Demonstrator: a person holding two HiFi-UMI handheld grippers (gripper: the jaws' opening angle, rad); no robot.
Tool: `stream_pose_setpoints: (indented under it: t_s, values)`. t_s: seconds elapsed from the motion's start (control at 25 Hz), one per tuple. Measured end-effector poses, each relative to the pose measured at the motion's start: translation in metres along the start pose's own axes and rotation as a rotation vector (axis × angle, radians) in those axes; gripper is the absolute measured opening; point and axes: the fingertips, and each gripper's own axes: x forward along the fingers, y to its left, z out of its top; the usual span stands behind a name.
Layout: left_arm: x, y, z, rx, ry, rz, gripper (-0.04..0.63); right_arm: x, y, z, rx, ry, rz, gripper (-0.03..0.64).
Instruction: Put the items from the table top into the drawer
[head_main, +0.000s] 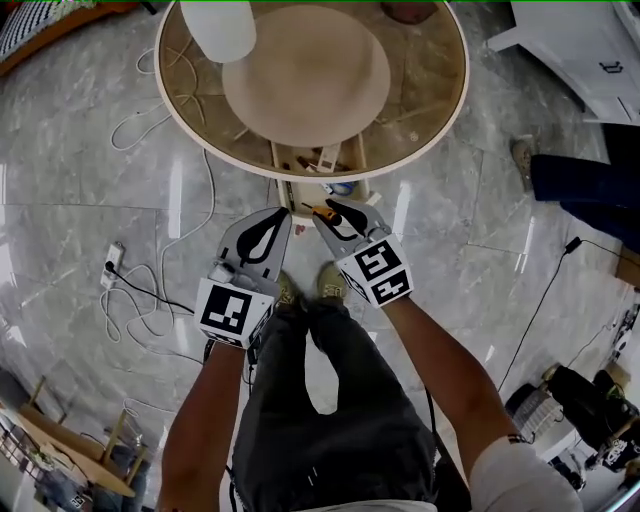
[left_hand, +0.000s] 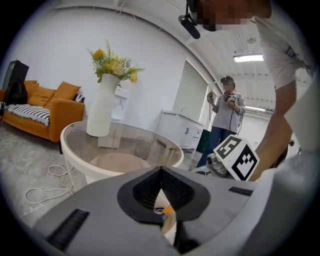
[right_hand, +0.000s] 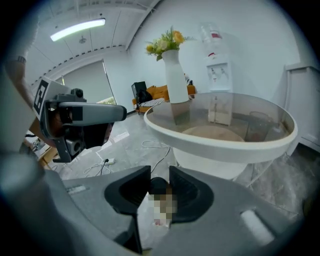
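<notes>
In the head view an open wooden drawer (head_main: 318, 160) sticks out from under the round glass table (head_main: 200, 135), with several small items inside. My right gripper (head_main: 325, 208) hangs just in front of the drawer, shut on a small white item with a dark top (head_main: 322, 211). The right gripper view shows that item (right_hand: 157, 185) between the jaws, partly hidden. My left gripper (head_main: 284, 213) is beside it on the left, shut and holding nothing. In the left gripper view its jaw tips (left_hand: 161, 172) meet, with the drawer's contents (left_hand: 164, 210) showing below them.
A tall white vase (head_main: 222, 28) with flowers (left_hand: 114, 64) stands on the glass top. Cables and a power strip (head_main: 112, 262) lie on the floor to the left. A white cabinet (head_main: 590, 50) is at the back right. Another person (left_hand: 226, 112) stands beyond the table, and an orange sofa (left_hand: 50, 107) is at the far left.
</notes>
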Motion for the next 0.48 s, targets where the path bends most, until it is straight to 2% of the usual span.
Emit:
stream_pose_setpoints:
  t_s: [0.48]
  values:
    - [0.034, 0.057, -0.064, 0.012, -0.01, 0.021, 0.0, 0.109, -0.019, -0.041, -0.176, 0.048, 0.038, 0.115]
